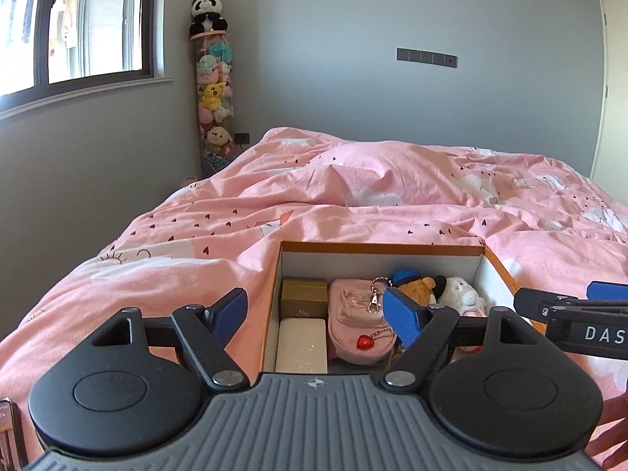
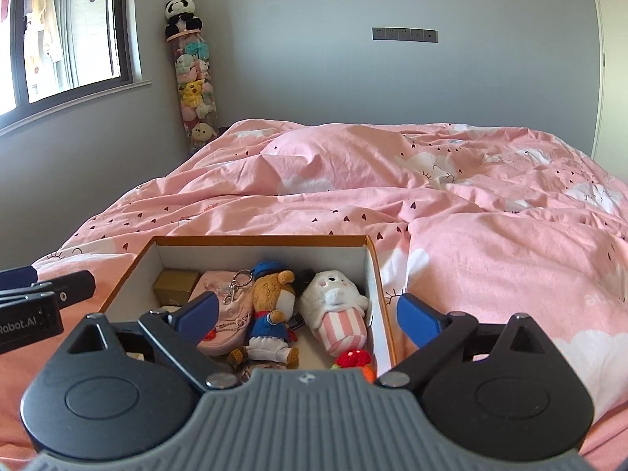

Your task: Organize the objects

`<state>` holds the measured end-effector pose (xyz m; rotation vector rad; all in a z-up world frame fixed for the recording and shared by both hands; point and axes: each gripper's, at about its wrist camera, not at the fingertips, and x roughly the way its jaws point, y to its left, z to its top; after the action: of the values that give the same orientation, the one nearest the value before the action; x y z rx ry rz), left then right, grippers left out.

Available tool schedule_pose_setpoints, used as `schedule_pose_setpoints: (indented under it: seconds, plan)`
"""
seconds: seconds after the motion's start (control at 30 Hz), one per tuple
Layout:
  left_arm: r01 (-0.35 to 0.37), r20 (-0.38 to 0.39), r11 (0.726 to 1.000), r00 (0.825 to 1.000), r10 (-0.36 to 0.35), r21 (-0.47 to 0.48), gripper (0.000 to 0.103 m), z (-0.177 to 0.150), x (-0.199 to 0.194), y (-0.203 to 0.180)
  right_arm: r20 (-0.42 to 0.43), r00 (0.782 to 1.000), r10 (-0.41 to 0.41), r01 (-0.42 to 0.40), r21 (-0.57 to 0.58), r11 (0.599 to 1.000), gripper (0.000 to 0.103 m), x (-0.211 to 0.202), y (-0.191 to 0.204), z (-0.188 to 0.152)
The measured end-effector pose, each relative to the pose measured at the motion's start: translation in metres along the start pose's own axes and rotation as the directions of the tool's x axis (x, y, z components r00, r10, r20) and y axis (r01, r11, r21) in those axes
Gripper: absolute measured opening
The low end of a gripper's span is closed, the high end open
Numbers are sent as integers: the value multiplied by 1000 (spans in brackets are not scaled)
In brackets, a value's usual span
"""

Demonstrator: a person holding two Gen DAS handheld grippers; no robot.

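An open orange-rimmed cardboard box (image 1: 376, 248) (image 2: 259, 240) sits on the pink bed. Inside lie a gold box (image 1: 304, 296) (image 2: 174, 283), a white case (image 1: 301, 345), a pink pouch (image 1: 353, 320) (image 2: 227, 294) with a keyring and red heart charm, a brown bear doll in blue (image 2: 272, 310) (image 1: 416, 288), a white plush with pink stripes (image 2: 337, 306) (image 1: 461, 292), and a red crochet mushroom (image 2: 355, 358). My left gripper (image 1: 316, 320) is open and empty above the box's near left side. My right gripper (image 2: 308, 318) is open and empty above its near right side.
The pink duvet (image 1: 392, 196) (image 2: 471, 216) is rumpled, with a pillow bulge near the head. A tall clear tube of plush toys (image 1: 214, 94) (image 2: 194, 78) topped by a panda stands in the far corner. A window is at left.
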<state>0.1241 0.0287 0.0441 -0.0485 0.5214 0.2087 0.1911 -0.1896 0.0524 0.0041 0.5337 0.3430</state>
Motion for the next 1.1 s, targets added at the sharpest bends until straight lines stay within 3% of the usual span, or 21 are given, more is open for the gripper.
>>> schedule_pose_setpoints:
  seconds: [0.2, 0.33, 0.57, 1.1]
  plan:
    - [10, -53, 1000, 999, -10, -4, 92, -18, 10, 1, 7, 999, -52, 52, 5, 999, 100, 0, 7, -20]
    - [8, -72, 1000, 997, -7, 5, 92, -25, 16, 0, -27, 999, -35, 34, -45, 998, 100, 8, 10, -28]
    - [15, -120, 1000, 993, -12, 24, 92, -36, 29, -3, -71, 997, -25, 23, -28, 999, 101, 19, 7, -35]
    - [12, -114, 999, 993, -6, 53, 92, -42, 28, -7, -104, 994, -35, 30, -44, 999, 101, 25, 3, -43]
